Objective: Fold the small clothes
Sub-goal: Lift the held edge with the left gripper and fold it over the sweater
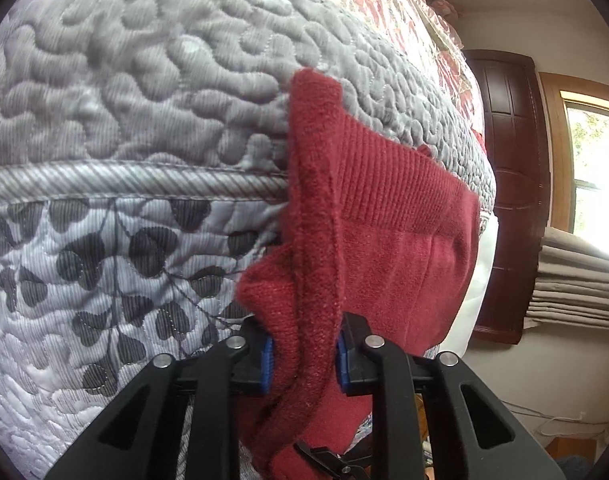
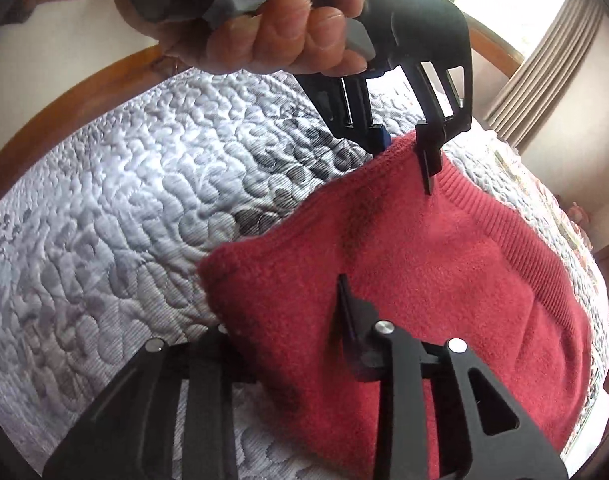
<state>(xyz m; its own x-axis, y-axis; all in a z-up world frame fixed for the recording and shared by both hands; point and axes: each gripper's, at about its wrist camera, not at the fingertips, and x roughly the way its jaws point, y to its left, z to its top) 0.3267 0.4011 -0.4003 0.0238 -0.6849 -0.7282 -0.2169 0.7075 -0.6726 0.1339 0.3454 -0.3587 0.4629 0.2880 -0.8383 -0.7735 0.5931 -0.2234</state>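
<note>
left tongs (image 1: 304, 356) clamped on red sweater (image 1: 384, 240) edge, right tongs (image 2: 288, 344) gripping its other corner, lifted over grey quilt (image 1: 144, 80), hand (image 2: 288, 36) above

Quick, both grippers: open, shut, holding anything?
Left gripper: shut on the red garment.
Right gripper: shut on the same garment's edge.

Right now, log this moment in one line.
left gripper: shut on sweater | right gripper: shut on sweater | sweater: over quilt
</note>
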